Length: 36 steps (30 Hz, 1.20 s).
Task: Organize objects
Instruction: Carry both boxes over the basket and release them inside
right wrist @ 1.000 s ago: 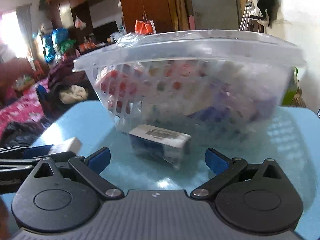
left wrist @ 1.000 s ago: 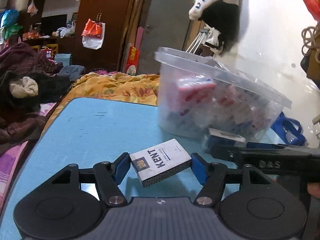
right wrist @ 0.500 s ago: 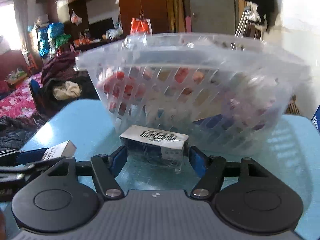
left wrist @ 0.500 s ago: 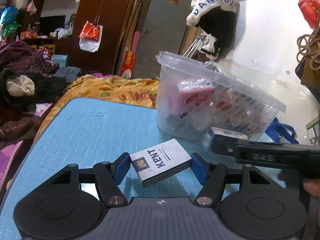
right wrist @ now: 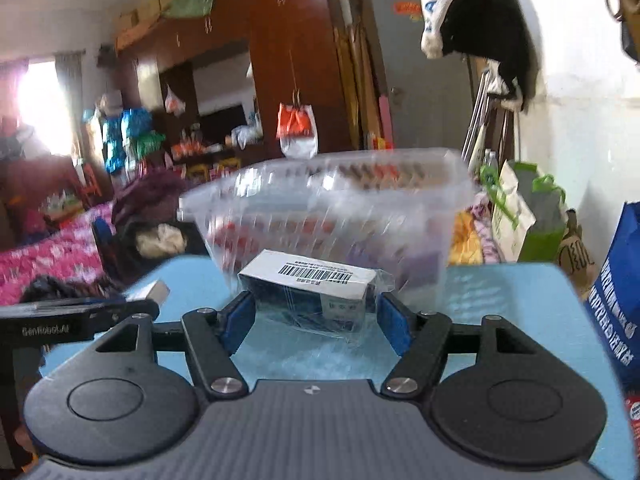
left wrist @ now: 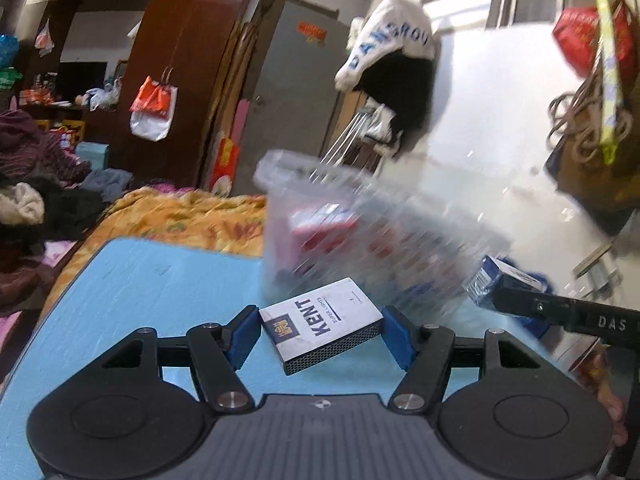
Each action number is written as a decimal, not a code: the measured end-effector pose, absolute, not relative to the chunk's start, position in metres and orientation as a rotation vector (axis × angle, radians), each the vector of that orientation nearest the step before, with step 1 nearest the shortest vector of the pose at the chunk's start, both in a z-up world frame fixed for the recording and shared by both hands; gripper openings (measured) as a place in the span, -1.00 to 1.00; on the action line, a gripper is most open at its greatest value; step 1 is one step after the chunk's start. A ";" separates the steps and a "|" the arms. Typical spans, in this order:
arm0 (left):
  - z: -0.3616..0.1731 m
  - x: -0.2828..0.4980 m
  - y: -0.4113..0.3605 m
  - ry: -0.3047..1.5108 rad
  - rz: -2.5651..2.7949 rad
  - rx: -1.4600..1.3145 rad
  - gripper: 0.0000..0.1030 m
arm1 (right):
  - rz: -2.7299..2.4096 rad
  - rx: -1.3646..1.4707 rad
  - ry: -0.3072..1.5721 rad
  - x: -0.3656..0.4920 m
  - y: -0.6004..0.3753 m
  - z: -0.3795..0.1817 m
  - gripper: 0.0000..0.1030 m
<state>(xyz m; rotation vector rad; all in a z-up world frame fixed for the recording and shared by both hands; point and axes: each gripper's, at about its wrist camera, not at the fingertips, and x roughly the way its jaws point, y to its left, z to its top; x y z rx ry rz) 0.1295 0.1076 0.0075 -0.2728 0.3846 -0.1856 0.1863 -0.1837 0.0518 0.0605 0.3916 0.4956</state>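
Packs both gripped for basket drop: left gripper (left wrist: pixel 320 336) clamps white pack (left wrist: pixel 320 330) by its sides, right gripper (right wrist: pixel 316 316) has just closed onto blue wrapped pack (right wrist: pixel 312 292). Both clear of blue table (left wrist: pixel 140 280), just before clear basket (right wrist: pixel 332 208).

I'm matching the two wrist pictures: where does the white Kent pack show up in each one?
Left wrist: the Kent pack sits low in the centre, clamped in the left gripper.
Right wrist: only its end shows at the left edge, ahead of the other gripper.
Shared landmark: the clear plastic basket on the blue table.
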 end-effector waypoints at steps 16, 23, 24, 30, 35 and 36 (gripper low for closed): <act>0.119 0.266 0.059 0.361 -0.132 -0.135 0.36 | 0.424 -0.124 0.267 0.289 -0.140 0.100 0.42; 0.100 0.269 0.063 0.378 -0.068 -0.119 0.80 | 0.434 -0.109 0.206 0.269 -0.150 0.087 1.00; 0.100 0.264 0.065 0.376 -0.065 -0.115 0.80 | 0.435 -0.089 0.204 0.264 -0.155 0.089 1.00; 0.099 0.204 0.078 0.255 -0.115 -0.091 0.99 | 0.452 -0.078 0.274 0.233 -0.178 0.098 1.00; 0.080 0.181 0.077 0.321 -0.186 -0.080 1.00 | 0.393 -0.077 0.340 0.217 -0.194 0.087 1.00; 0.075 0.177 0.076 0.326 -0.180 -0.076 1.00 | 0.398 -0.074 0.337 0.213 -0.196 0.084 1.00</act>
